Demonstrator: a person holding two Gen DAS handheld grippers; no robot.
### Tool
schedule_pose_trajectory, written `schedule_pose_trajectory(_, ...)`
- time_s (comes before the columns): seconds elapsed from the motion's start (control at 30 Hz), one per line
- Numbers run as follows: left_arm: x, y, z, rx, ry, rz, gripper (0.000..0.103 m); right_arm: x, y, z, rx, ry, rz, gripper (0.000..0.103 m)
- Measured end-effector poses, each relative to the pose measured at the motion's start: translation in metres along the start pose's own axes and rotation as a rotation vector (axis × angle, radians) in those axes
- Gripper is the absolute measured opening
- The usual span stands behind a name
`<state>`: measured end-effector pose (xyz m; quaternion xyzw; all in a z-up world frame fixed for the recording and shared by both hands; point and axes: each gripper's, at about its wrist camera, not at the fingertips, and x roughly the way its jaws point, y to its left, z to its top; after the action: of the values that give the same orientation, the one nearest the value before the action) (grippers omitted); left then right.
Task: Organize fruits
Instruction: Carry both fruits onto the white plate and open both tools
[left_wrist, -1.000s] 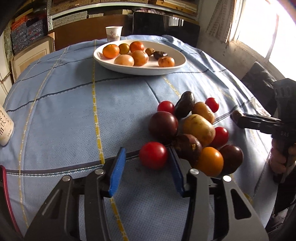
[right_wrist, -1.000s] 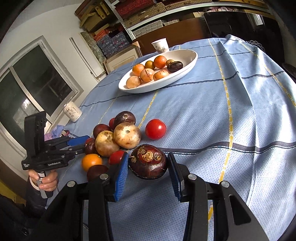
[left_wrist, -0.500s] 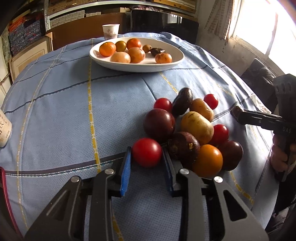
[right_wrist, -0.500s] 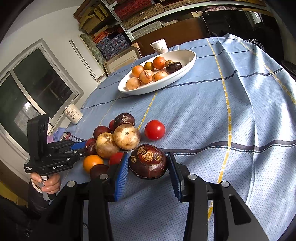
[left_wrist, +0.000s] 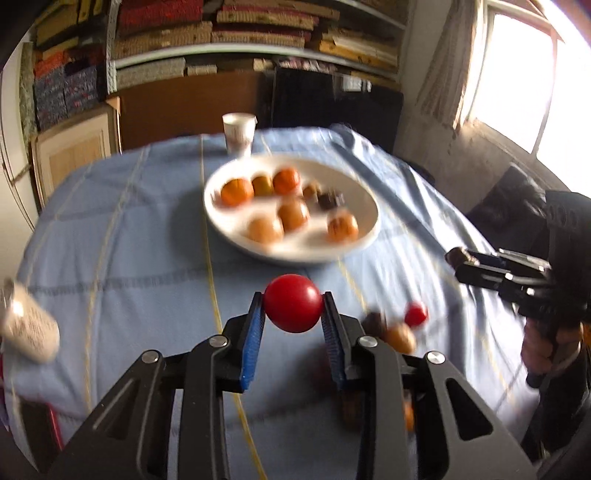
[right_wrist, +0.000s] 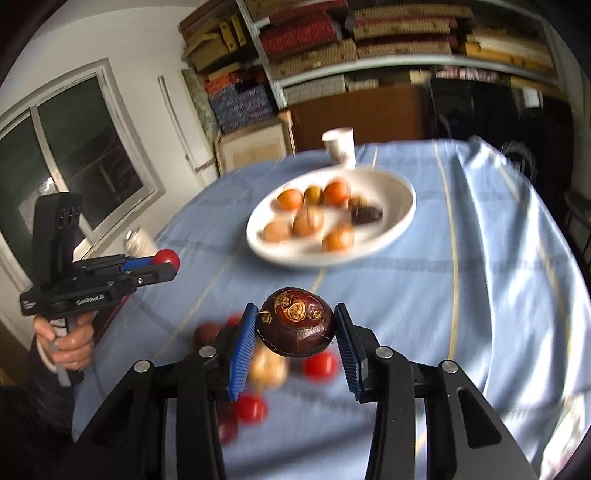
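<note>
My left gripper (left_wrist: 292, 306) is shut on a red tomato (left_wrist: 293, 302) and holds it in the air above the blue tablecloth (left_wrist: 129, 258). My right gripper (right_wrist: 295, 326) is shut on a dark brown mangosteen (right_wrist: 297, 321), also lifted off the cloth. A white oval plate (left_wrist: 364, 236) with several orange and brown fruits lies ahead of both; it also shows in the right wrist view (right_wrist: 402, 218). Loose fruits (left_wrist: 399, 328) remain on the cloth below, blurred; they also show in the right wrist view (right_wrist: 317, 365). The left gripper with its tomato shows in the right wrist view (right_wrist: 168, 258); the right gripper shows at the left wrist view's right edge (left_wrist: 456, 256).
A white paper cup (left_wrist: 239, 133) stands behind the plate. A white bottle (left_wrist: 29, 325) lies at the cloth's left edge. Shelves with stacked boxes and a cabinet stand beyond the table. Windows are on both sides.
Both grippers have lifted off the table with their fruits and tilted up toward the plate. The left closed on the tomato before rising. The fruit pile stays below.
</note>
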<state>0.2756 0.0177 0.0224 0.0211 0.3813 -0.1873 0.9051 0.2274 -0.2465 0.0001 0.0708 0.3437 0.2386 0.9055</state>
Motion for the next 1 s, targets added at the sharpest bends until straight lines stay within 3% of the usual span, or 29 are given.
schedule_pose_trajectory(0.2, 0.045, 0.013, 0.051, -0.058, -0.01, 0.026, 0.03, 0.049, -0.002, 0.046, 0.037, -0.036, -0.044, 0.043)
schedule_pose_trajectory(0.33, 0.084, 0.023, 0.07, -0.069, 0.02, 0.082, 0.03, 0.092, -0.001, 0.06, 0.053, 0.019, -0.032, 0.043)
schedule_pose_trajectory(0.5, 0.125, 0.042, 0.083, -0.113, 0.08, 0.11, 0.03, 0.129, 0.011, 0.066, -0.02, 0.071, -0.072, 0.043)
schedule_pose_trajectory(0.7, 0.152, 0.05, 0.082, -0.123, 0.121, 0.126, 0.031, 0.144, 0.011, 0.065, -0.037, 0.098, -0.092, 0.043)
schedule_pose_trajectory(0.77, 0.153, 0.05, 0.082, -0.125, 0.116, 0.147, 0.043, 0.147, 0.01, 0.066, -0.031, 0.111, -0.086, 0.044)
schedule_pose_trajectory(0.83, 0.148, 0.049, 0.083, -0.126, 0.1, 0.144, 0.073, 0.145, 0.009, 0.068, -0.025, 0.111, -0.08, 0.054)
schedule_pose_trajectory(0.87, 0.142, 0.047, 0.084, -0.129, 0.084, 0.166, 0.08, 0.142, 0.01, 0.069, -0.022, 0.101, -0.083, 0.058)
schedule_pose_trajectory(0.93, 0.124, 0.042, 0.084, -0.116, 0.033, 0.194, 0.086, 0.133, 0.01, 0.071, -0.021, 0.084, -0.076, 0.059)
schedule_pose_trajectory(1.0, 0.106, 0.036, 0.082, -0.097, 0.002, 0.192, 0.091, 0.117, 0.009, 0.073, -0.009, 0.052, -0.062, 0.066)
